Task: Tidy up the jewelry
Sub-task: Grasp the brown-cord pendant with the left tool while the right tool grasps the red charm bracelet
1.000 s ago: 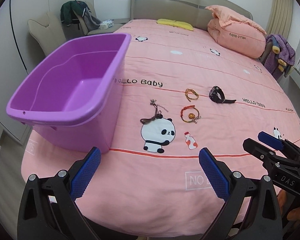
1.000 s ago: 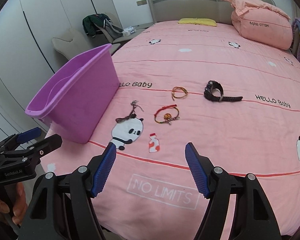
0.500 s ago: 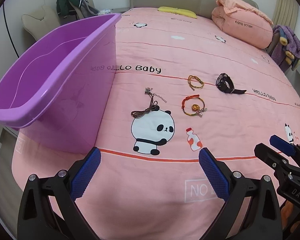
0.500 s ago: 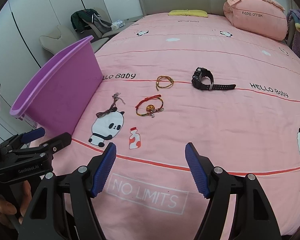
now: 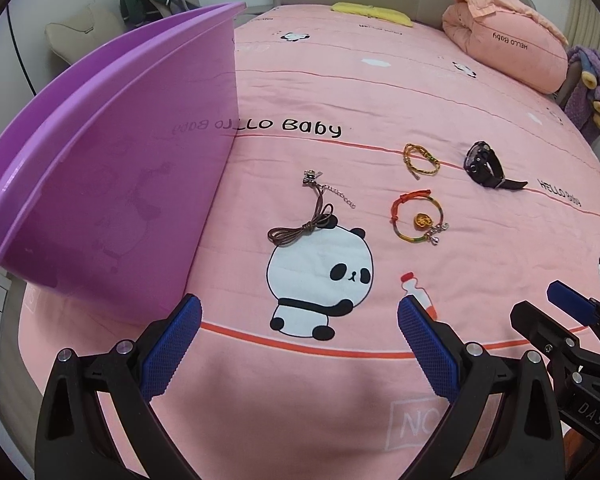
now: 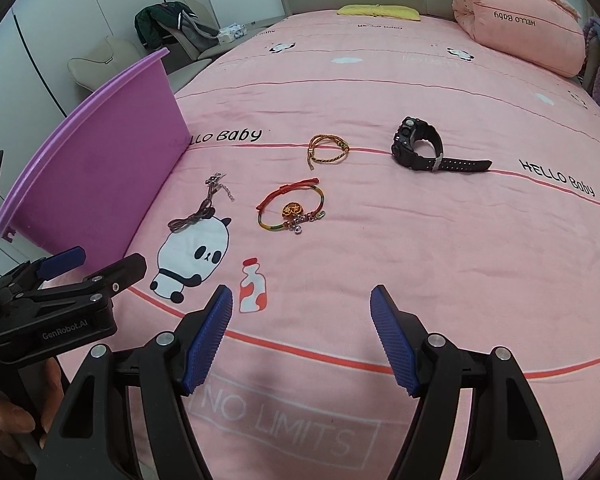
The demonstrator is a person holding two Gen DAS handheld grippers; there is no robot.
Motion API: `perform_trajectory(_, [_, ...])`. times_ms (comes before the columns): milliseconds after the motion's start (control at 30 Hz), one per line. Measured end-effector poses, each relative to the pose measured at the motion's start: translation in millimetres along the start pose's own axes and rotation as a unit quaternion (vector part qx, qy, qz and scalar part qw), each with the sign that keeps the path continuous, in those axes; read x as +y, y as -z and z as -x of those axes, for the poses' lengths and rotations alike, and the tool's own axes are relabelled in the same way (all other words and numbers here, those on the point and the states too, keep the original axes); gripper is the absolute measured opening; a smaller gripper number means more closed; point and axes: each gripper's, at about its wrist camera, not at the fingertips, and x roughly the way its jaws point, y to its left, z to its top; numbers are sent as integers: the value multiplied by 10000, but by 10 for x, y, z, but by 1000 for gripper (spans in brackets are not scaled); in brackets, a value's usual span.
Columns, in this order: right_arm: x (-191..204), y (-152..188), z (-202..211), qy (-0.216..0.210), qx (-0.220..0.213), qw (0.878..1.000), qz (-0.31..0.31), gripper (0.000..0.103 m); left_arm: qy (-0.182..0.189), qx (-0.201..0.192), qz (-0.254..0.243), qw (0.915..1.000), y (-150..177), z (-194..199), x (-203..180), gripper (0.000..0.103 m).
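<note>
On the pink bedspread lie a brown cord necklace [image 5: 304, 220] [image 6: 200, 210], a red and green charm bracelet [image 5: 416, 218] [image 6: 292, 210], a gold braided bracelet [image 5: 420, 160] [image 6: 326, 148] and a black watch [image 5: 486, 166] [image 6: 420, 150]. A purple tub [image 5: 100, 160] [image 6: 92, 172] stands to their left. My left gripper [image 5: 298, 340] hovers open and empty near the panda print, short of the necklace. My right gripper [image 6: 302, 332] is also open and empty, short of the charm bracelet.
A rolled pink duvet [image 5: 508, 48] and a yellow cloth [image 5: 370, 12] lie at the head of the bed. A chair with clothes [image 6: 168, 28] stands beyond the tub. The bed's near edge lies just under both grippers.
Both grippers have sunk and moved forward toward the jewelry, which now looks larger. The tub now fills more of the left wrist view. The jaws have kept their width.
</note>
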Motion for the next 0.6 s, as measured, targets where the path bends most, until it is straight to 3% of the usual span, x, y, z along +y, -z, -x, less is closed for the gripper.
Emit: perform_trajectory(600, [-201, -356, -704, 136, 34, 9997, -221, 68, -215, -437, 368, 9981, -191, -544, 6, 97])
